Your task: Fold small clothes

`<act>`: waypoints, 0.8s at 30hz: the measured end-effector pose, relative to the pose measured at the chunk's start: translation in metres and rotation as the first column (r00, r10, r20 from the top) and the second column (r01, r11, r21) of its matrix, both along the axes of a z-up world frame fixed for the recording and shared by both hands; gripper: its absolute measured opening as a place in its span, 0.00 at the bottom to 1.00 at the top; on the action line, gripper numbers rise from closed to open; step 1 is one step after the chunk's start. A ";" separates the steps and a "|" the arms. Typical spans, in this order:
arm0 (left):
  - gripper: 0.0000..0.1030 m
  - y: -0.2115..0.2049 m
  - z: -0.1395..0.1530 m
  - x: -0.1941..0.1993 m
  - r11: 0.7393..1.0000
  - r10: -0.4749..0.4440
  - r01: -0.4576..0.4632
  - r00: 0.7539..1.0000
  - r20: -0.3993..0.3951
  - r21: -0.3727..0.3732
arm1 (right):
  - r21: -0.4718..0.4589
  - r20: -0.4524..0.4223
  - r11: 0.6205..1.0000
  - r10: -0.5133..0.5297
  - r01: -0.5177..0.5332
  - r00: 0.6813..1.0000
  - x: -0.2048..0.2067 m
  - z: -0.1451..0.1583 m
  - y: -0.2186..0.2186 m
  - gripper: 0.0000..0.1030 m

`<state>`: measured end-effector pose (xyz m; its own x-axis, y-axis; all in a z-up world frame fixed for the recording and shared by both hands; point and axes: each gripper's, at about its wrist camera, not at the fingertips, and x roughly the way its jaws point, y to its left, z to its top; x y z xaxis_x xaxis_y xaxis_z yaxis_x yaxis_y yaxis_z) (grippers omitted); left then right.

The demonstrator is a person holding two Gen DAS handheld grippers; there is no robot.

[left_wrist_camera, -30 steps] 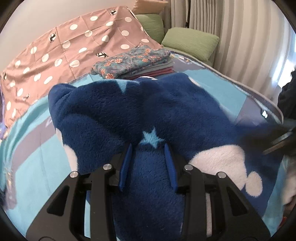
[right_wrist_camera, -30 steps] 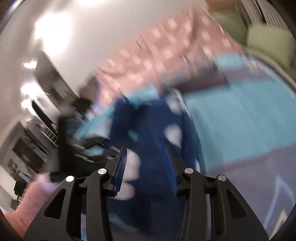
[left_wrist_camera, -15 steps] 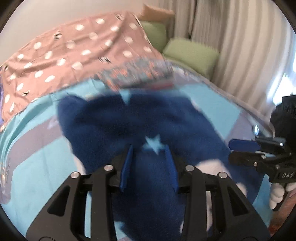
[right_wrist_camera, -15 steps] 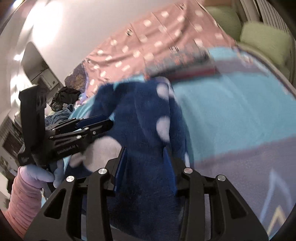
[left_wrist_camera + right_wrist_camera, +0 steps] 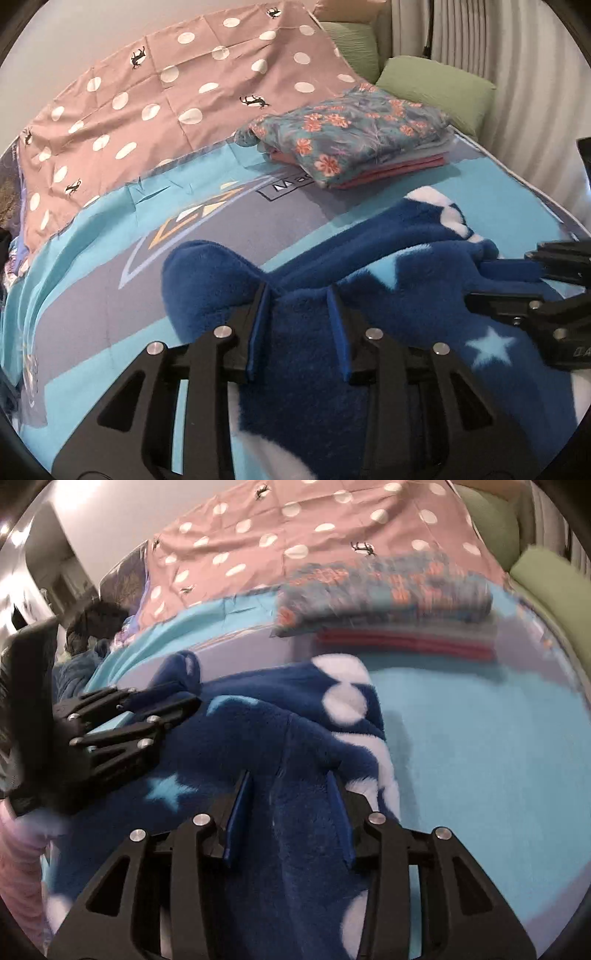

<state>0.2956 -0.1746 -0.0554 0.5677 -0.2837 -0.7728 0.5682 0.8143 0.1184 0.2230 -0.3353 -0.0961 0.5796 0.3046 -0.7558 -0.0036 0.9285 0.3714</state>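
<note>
Gripping blue fleece garment (image 5: 399, 280) in both claws: left gripper (image 5: 301, 295) and right gripper (image 5: 290, 779) each pinch a bunched fold. It lies on the blue bedspread (image 5: 110, 295), near the folded floral stack (image 5: 351, 136).

Bare bedspread (image 5: 122, 295) left of the navy fleece garment (image 5: 388, 295) and right of it in right wrist view gives open passage. Folded clothes stack (image 5: 354, 147) blocks beyond; green pillows (image 5: 436, 85) behind.

Soft indoor light, fisheye warp, right-view blur
</note>
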 end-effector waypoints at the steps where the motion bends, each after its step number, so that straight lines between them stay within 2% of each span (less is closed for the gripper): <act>1: 0.32 -0.005 -0.002 0.001 1.000 0.003 -0.004 1.000 0.008 0.012 | -0.017 0.005 1.000 0.003 -0.003 1.000 -0.001 0.001 0.001 0.38; 8: 0.32 -0.003 -0.003 0.001 1.000 -0.008 0.008 1.000 0.024 -0.009 | -0.057 0.017 0.998 0.012 -0.011 1.000 -0.004 0.004 0.006 0.38; 10: 0.32 -0.001 0.004 -0.004 1.000 -0.016 0.016 0.999 0.048 -0.001 | -0.045 0.021 0.999 0.021 -0.020 1.000 -0.007 0.007 0.005 0.38; 12: 0.32 0.004 0.023 -0.017 1.000 -0.022 0.022 0.997 0.075 0.006 | -0.047 0.040 0.999 0.020 -0.018 0.999 -0.021 0.023 0.003 0.38; 14: 0.38 0.015 0.050 -0.038 0.998 -0.035 0.040 0.996 0.088 -0.049 | -0.077 0.107 0.997 0.015 -0.007 0.994 -0.053 0.050 0.001 0.38; 16: 0.47 0.029 0.077 -0.074 0.983 -0.102 0.118 0.988 0.113 -0.143 | -0.078 0.189 0.997 0.042 -0.028 0.981 -0.093 0.073 -0.001 0.39; 17: 0.50 0.032 0.083 -0.087 0.978 -0.121 0.140 0.985 0.126 -0.153 | -0.070 0.215 0.997 0.056 -0.042 0.975 -0.110 0.081 -0.001 0.39; 20: 0.58 0.036 0.090 -0.134 0.963 -0.211 0.229 0.968 0.137 -0.141 | -0.020 0.264 0.994 0.109 -0.107 0.958 -0.161 0.090 0.002 0.41; 21: 0.64 0.034 0.088 -0.146 0.957 -0.244 0.260 0.961 0.129 -0.126 | -0.007 0.272 0.990 0.139 -0.142 0.952 -0.178 0.087 0.005 0.42; 22: 0.68 0.029 0.080 -0.157 0.953 -0.277 0.288 0.953 0.118 -0.089 | -0.008 0.270 0.988 0.151 -0.155 0.951 -0.187 0.083 0.008 0.44; 24: 0.68 0.015 0.061 -0.168 0.953 -0.301 0.303 0.949 0.094 -0.004 | -0.001 0.242 0.989 0.145 -0.149 0.959 -0.203 0.071 0.013 0.45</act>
<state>0.1279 -0.1601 0.0059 0.5211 -0.4664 -0.7148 0.7752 0.6090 0.1679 0.0204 -0.3221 -0.0255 0.6918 0.4120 -0.5930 -0.2311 0.9044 0.3587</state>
